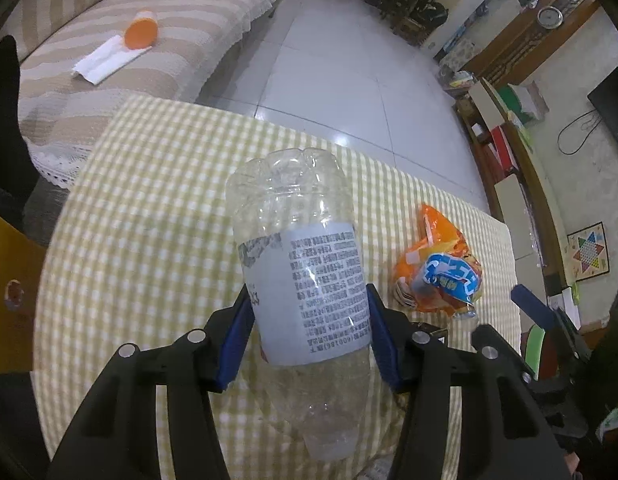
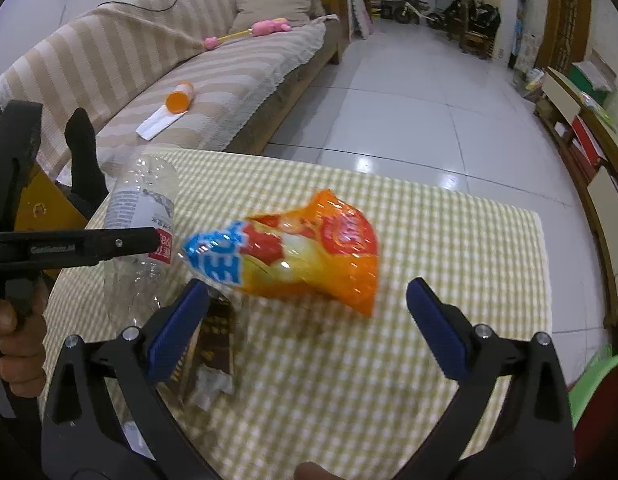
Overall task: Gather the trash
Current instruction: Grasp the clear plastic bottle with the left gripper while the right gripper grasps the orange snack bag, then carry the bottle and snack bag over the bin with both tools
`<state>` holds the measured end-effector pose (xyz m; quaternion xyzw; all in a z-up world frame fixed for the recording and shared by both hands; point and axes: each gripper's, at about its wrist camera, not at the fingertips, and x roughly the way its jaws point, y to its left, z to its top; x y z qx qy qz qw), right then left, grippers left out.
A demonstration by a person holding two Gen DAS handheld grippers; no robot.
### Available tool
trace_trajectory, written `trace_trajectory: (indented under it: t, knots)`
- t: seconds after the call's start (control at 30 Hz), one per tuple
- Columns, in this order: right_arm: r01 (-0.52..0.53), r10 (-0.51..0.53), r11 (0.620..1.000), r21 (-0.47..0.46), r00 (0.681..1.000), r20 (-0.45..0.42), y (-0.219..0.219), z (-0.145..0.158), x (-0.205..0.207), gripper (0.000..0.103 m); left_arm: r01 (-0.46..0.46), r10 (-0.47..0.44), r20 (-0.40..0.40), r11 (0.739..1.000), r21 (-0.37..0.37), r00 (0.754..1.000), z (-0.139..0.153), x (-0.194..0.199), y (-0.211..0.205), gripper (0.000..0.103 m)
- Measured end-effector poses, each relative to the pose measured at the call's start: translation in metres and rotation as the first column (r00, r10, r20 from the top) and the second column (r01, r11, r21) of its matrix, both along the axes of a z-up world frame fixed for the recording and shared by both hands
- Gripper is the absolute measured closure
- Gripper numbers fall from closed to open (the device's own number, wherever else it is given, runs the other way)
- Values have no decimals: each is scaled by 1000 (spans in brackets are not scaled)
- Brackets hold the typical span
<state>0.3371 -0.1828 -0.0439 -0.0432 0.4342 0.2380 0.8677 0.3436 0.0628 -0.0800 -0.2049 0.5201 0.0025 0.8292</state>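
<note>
My left gripper (image 1: 309, 304) is shut on a clear empty plastic bottle (image 1: 301, 240) with a white printed label, its blue pads pressing the label from both sides, above the yellow checked tablecloth (image 1: 149, 220). The bottle (image 2: 139, 208) and left gripper also show at the left of the right wrist view. My right gripper (image 2: 307, 292) is open, its blue pads (image 2: 437, 328) apart just short of a crumpled orange snack bag (image 2: 309, 256). The bag also shows in the left wrist view (image 1: 437, 272). A dark brown wrapper (image 2: 215, 340) lies under my right gripper's left finger.
A beige striped sofa (image 2: 189, 60) stands beyond the table, with an orange-capped container (image 2: 180, 98) lying on a white paper (image 2: 157, 122) and a pink toy (image 2: 265, 28). White tiled floor (image 2: 409, 112) lies beyond the table's far edge. Shelves line the right wall (image 1: 509, 152).
</note>
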Motion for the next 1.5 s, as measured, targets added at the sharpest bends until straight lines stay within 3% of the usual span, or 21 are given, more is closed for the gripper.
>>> trace_trajectory:
  t: [0.47, 0.53, 0.6, 0.8, 1.13, 1.5]
  knots:
    - [-35, 35, 998, -48, 999, -3, 39, -18, 22, 5, 19, -18, 21, 999, -31, 1000, -1, -6, 11, 52]
    - [-41, 41, 998, -53, 999, -1, 39, -20, 23, 11, 19, -19, 22, 999, -36, 1000, -1, -5, 12, 52]
    - [-45, 44, 997, -67, 999, -4, 39, -23, 24, 27, 19, -18, 25, 999, -41, 1000, -1, -5, 12, 52]
    - [-63, 66, 995, -78, 997, 32, 37, -14, 17, 46, 32, -31, 31, 999, -42, 999, 0, -8, 7, 52]
    - [-22, 22, 1000, 7, 999, 31, 5, 13, 3, 48, 36, -35, 69, 999, -15, 997, 26, -23, 2, 52]
    - [26, -29, 996, 82, 998, 47, -28, 55, -38, 48, 43, -44, 118, 999, 9, 992, 67, -53, -2, 54]
